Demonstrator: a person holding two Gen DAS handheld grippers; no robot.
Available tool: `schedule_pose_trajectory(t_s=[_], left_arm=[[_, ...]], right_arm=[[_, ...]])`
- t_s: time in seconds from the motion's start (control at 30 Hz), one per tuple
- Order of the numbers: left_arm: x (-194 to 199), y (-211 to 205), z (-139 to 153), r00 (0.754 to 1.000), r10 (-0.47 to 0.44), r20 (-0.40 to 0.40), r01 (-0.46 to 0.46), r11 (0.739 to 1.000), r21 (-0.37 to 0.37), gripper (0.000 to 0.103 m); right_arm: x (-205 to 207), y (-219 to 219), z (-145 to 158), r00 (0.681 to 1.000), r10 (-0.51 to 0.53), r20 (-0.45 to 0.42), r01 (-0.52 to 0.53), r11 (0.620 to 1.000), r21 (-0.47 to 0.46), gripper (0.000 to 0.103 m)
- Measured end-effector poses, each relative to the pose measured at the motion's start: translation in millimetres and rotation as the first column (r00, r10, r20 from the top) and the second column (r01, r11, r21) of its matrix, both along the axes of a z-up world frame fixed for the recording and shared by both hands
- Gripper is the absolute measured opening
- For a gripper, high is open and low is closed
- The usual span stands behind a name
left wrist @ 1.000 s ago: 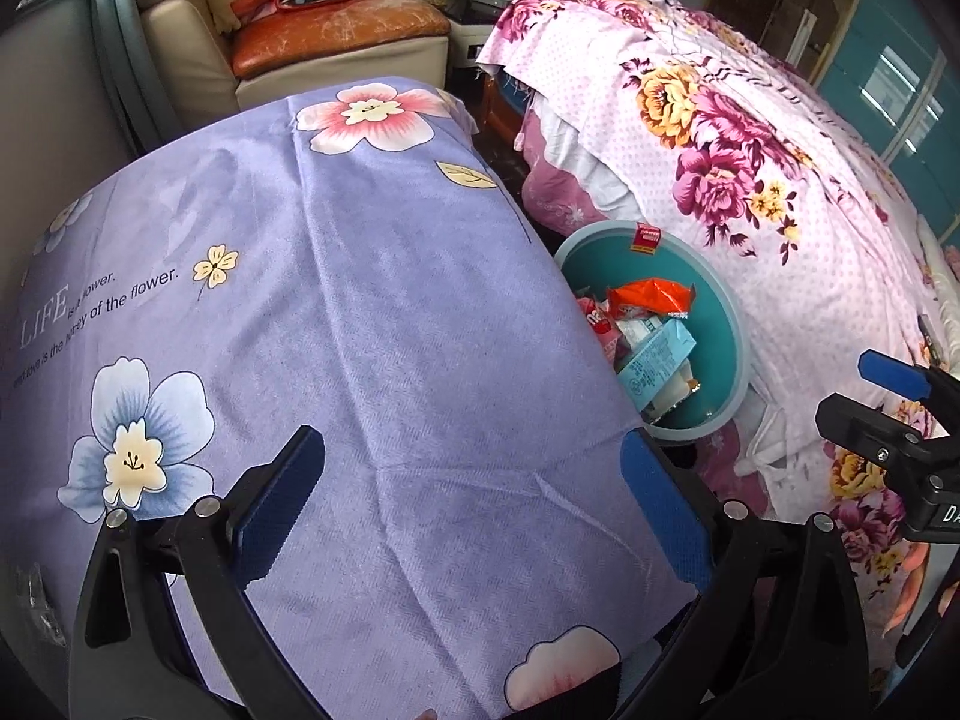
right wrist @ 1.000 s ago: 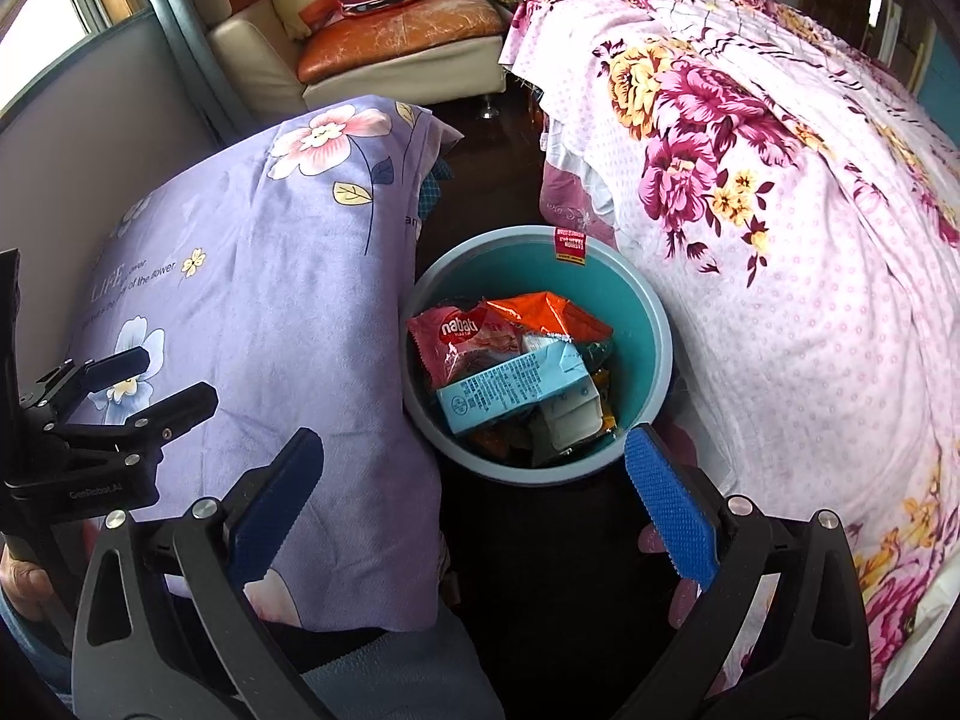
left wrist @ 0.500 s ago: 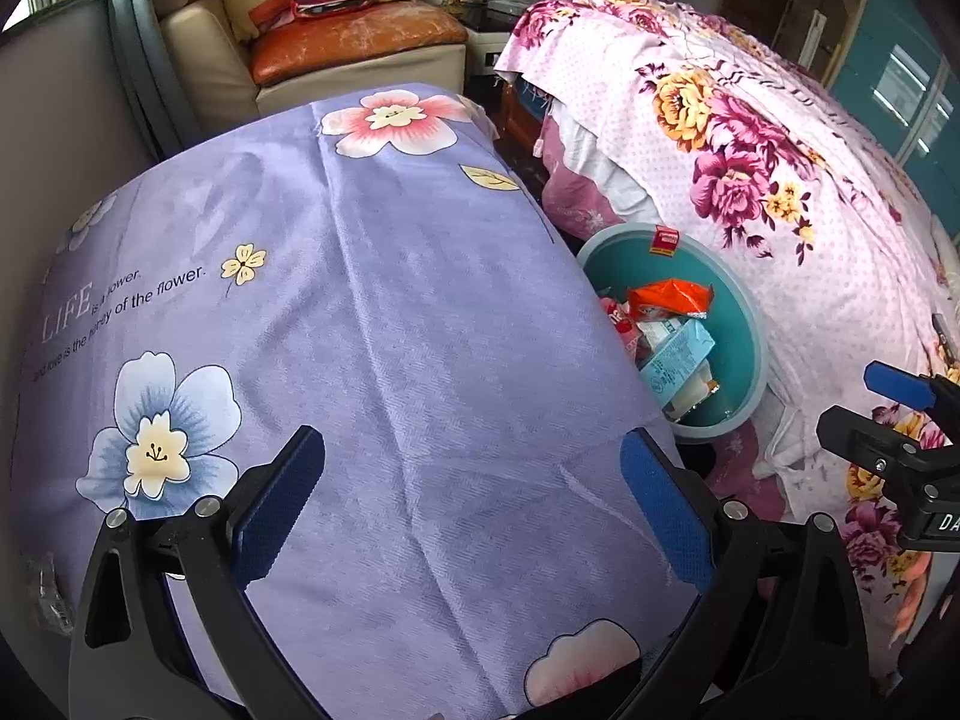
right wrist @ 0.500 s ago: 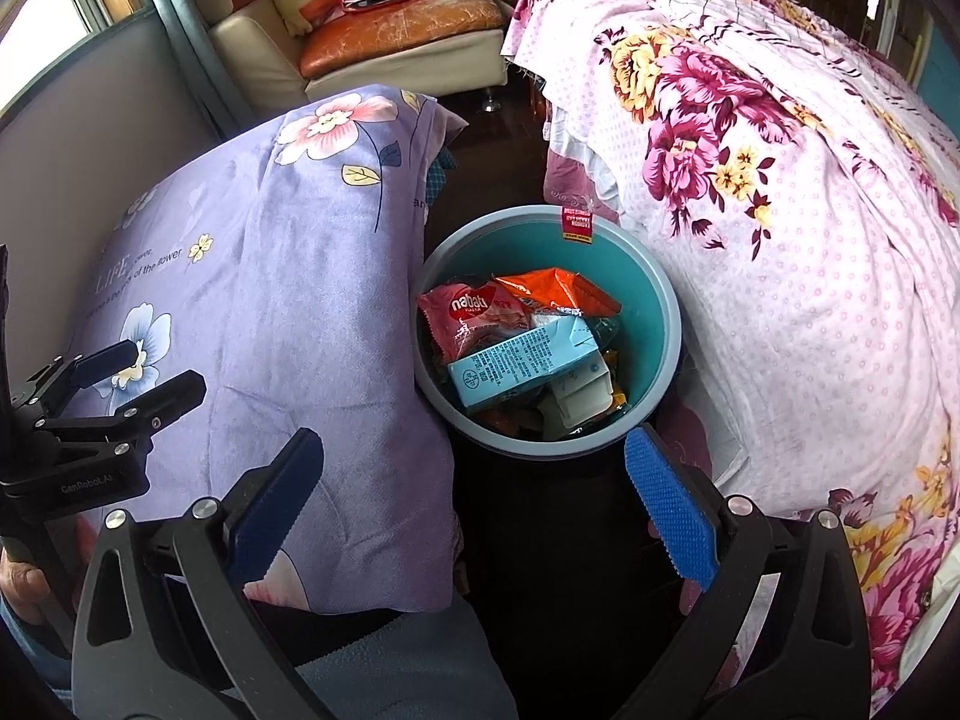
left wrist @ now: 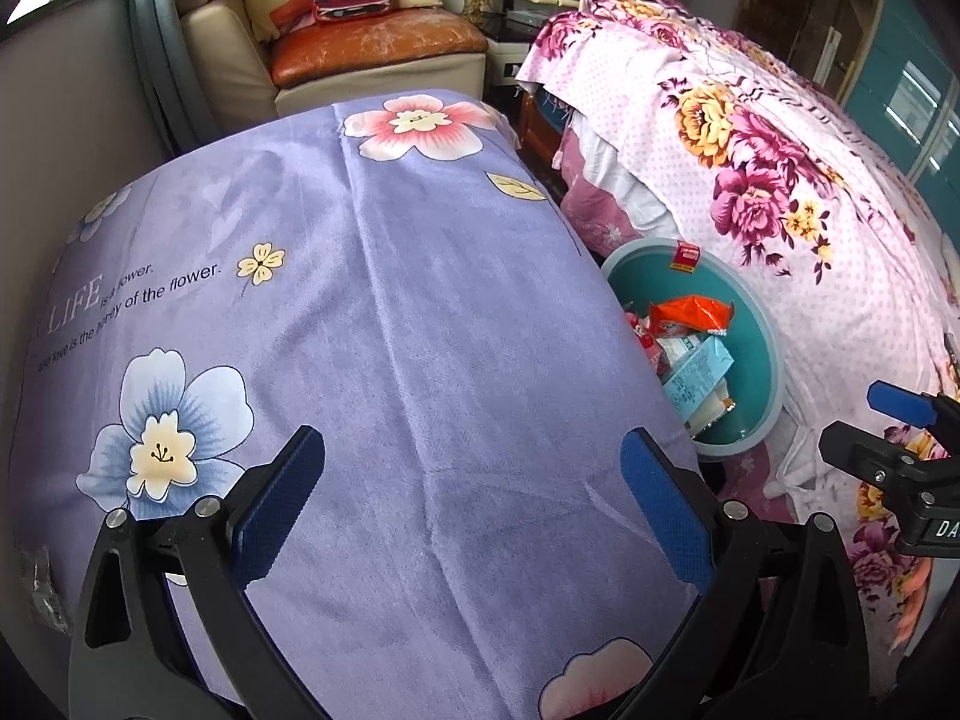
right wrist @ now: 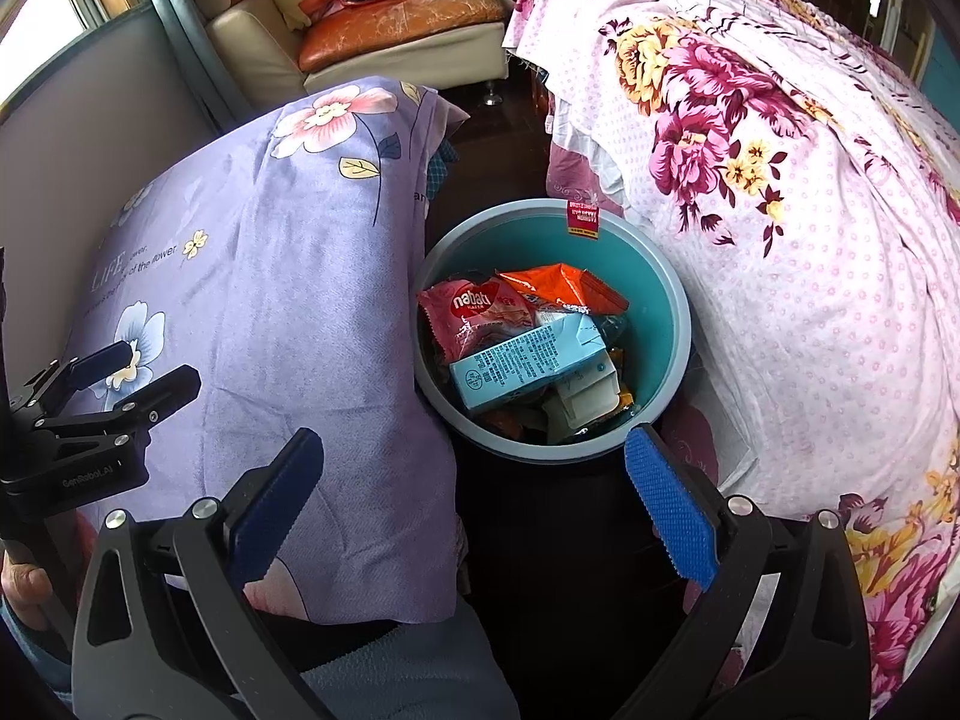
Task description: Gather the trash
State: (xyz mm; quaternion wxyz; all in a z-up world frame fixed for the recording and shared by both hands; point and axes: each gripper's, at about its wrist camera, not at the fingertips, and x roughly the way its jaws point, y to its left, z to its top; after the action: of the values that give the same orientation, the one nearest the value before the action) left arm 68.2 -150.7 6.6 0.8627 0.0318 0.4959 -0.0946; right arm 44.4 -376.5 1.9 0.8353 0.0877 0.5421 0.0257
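Left gripper [left wrist: 471,495]: your jaws stand wide apart with nothing between them; they hang over the purple cloth [left wrist: 372,324], not touching it as far as the view shows.
Right gripper [right wrist: 474,498]: yours is spread wide too and holds nothing; it points at the dark floor gap just in front of the bin [right wrist: 672,306].
Bin: a teal round tub on the floor, wedged between the purple cloth on its left and the pink bedspread [right wrist: 810,240] on its right; a red label [right wrist: 583,219] hangs over its far rim.
Trash: all of it lies inside the bin, where you see a blue carton [right wrist: 528,363] on top, a pink wafer pack [right wrist: 477,315] touching it on the left, and an orange wrapper [right wrist: 561,288] behind.
Cloth: flat and printed with flowers; a clear wrapper [left wrist: 39,594] lies at its lower left edge.
Background: a sofa [left wrist: 360,60] sits beyond the cloth.
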Motion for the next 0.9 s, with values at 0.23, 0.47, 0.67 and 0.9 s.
schedule_pose_trajectory(t_s=[0.23,0.47,0.67,0.9], left_arm=[[0,-2,-2,1.000,-0.002,0.006,0.002,1.000,0.009,0.099],[4,0,-5,1.000,0.005,-0.002,-0.005,1.000,0.006,0.099],[7,2,-8,1.000,0.012,-0.010,-0.012,1.000,0.007,0.099],[9,4,-10,1.000,0.022,-0.017,-0.022,1.000,0.005,0.099]], right_arm=[[4,0,-6,1.000,0.004,-0.013,-0.004,1.000,0.003,0.096],[8,2,-10,1.000,0.004,-0.018,-0.004,1.000,-0.001,0.097],[11,1,-11,1.000,0.005,-0.020,-0.005,1.000,-0.001,0.096],[14,0,-12,1.000,0.005,-0.026,-0.005,1.000,-0.001,0.096]])
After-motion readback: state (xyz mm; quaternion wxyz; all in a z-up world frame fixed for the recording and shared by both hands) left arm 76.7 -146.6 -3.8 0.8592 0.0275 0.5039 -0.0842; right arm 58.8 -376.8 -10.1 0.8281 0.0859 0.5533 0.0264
